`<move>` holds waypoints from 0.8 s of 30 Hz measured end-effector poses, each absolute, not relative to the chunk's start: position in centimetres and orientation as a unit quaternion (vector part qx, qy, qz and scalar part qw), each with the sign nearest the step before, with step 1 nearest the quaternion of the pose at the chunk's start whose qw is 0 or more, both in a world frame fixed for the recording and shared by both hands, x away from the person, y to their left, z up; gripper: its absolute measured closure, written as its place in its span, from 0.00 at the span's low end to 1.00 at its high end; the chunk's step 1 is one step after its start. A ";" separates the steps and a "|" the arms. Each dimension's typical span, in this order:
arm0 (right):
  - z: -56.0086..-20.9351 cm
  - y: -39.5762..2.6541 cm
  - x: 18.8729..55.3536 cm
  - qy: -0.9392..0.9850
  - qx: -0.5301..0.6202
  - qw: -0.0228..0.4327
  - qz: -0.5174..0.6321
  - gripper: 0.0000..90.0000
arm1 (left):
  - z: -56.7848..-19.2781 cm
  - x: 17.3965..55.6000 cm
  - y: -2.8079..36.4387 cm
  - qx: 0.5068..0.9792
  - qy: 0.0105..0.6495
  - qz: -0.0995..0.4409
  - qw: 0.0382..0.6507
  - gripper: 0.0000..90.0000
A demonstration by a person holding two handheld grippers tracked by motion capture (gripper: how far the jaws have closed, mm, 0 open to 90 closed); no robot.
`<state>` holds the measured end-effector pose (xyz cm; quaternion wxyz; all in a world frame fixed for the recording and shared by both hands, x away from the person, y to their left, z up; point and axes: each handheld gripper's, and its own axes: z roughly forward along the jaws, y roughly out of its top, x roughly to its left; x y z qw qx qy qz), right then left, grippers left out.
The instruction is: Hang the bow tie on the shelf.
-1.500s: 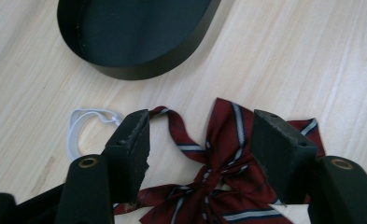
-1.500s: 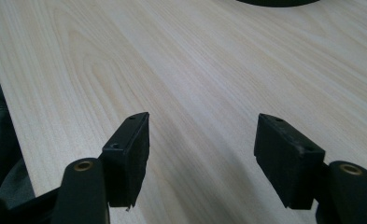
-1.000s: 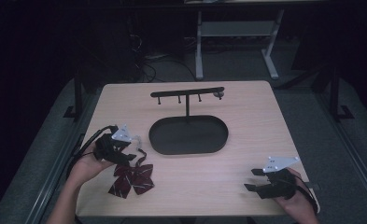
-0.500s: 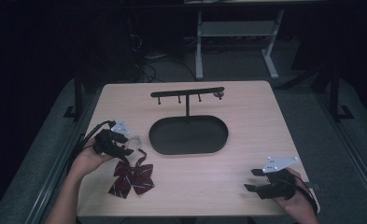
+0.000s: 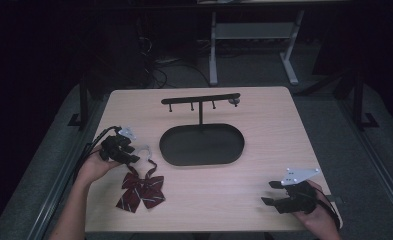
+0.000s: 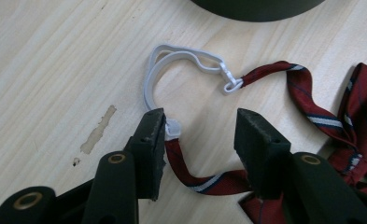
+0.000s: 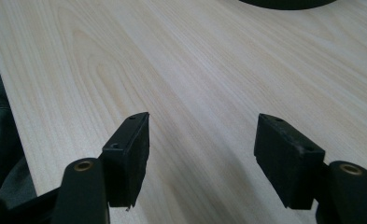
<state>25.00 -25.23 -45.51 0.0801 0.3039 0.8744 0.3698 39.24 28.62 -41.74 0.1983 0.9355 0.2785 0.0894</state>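
A dark red striped bow tie (image 5: 140, 190) lies flat at the table's front left, and its strap ends in a white elastic loop (image 5: 145, 149). My left gripper (image 5: 130, 155) is low over that strap, just left of the loop. In the left gripper view the left gripper (image 6: 200, 133) is open, and the red strap (image 6: 204, 181) and white clasp (image 6: 173, 127) lie between its jaws. The white elastic loop (image 6: 172, 58) curls beyond them, with the bow tie (image 6: 354, 135) to the right. My right gripper (image 5: 268, 193) rests open at the front right; the right gripper (image 7: 202, 140) has only bare wood between its jaws.
A black oval tray (image 5: 201, 145) stands mid-table, and a post rises from it to a crossbar with several small hooks (image 5: 200, 98). A pale scuff (image 6: 97, 130) marks the wood by my left jaw. The table's front edge (image 7: 13, 140) is close to my right gripper.
My left gripper has drawn back from over the bow tie, slightly left and away, and the strap and white loop have come into sight. The right gripper has stayed still.
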 end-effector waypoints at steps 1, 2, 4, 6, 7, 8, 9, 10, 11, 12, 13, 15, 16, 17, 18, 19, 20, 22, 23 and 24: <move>-45.5 -25.2 25.0 0.874 0.304 0.080 0.370 0.39 | -41.8 39.3 28.6 0.936 0.278 0.089 0.199 0.61; -45.5 -25.2 25.0 0.874 0.305 0.079 0.370 0.39 | -41.8 39.3 28.6 0.935 0.277 0.090 0.200 0.62; -45.5 -25.2 25.0 0.875 0.304 0.080 0.369 0.39 | -41.8 39.5 28.7 0.934 0.280 0.093 0.200 0.63; -45.5 -25.2 25.0 0.875 0.303 0.079 0.369 0.39 | -41.9 39.5 28.7 0.933 0.285 0.095 0.197 0.64; -45.5 -25.1 25.0 0.875 0.303 0.079 0.368 0.39 | -41.9 39.6 28.8 0.933 0.287 0.100 0.192 0.64; -45.5 -25.1 25.0 0.875 0.302 0.080 0.369 0.39 | -42.0 39.6 28.8 0.932 0.290 0.102 0.191 0.64; -45.5 -25.1 25.0 0.876 0.302 0.080 0.368 0.39 | -42.1 39.6 28.7 0.933 0.289 0.104 0.188 0.64; -45.5 -25.1 25.0 0.875 0.303 0.079 0.369 0.39 | -42.1 39.7 28.7 0.934 0.288 0.108 0.183 0.65; -45.5 -25.2 25.0 0.875 0.304 0.079 0.368 0.39 | -42.2 39.7 28.7 0.934 0.289 0.110 0.181 0.66; -45.5 -25.2 25.0 0.875 0.305 0.078 0.367 0.39 | -42.2 39.8 28.7 0.934 0.289 0.108 0.181 0.68; -45.5 -25.2 25.0 0.875 0.305 0.078 0.368 0.39 | -42.3 39.8 28.8 0.934 0.291 0.107 0.178 0.69; -45.5 -25.2 25.0 0.874 0.305 0.078 0.370 0.39 | -42.4 39.9 28.9 0.934 0.293 0.103 0.175 0.70; -45.5 -25.2 25.0 0.874 0.304 0.079 0.370 0.39 | -42.5 40.0 28.9 0.935 0.293 0.101 0.174 0.71; -45.5 -25.2 25.0 0.874 0.304 0.079 0.370 0.39 | -42.5 40.0 29.0 0.935 0.293 0.099 0.172 0.72; -45.5 -25.2 25.1 0.874 0.304 0.078 0.371 0.39 | -42.6 40.0 29.0 0.936 0.293 0.096 0.172 0.73; -45.5 -25.2 25.1 0.874 0.304 0.078 0.370 0.39 | -42.6 40.0 29.0 0.935 0.295 0.095 0.171 0.73; -45.5 -25.2 25.1 0.874 0.305 0.077 0.370 0.39 | -42.7 40.1 29.1 0.935 0.295 0.095 0.169 0.73; -45.6 -25.2 25.1 0.874 0.304 0.076 0.370 0.39 | -42.8 40.2 29.1 0.935 0.298 0.092 0.166 0.74; -45.6 -25.2 25.1 0.875 0.304 0.076 0.370 0.39 | -42.9 40.2 29.2 0.936 0.298 0.091 0.163 0.74; -45.6 -25.2 25.1 0.875 0.304 0.076 0.369 0.39 | -43.0 40.3 29.2 0.936 0.299 0.090 0.161 0.75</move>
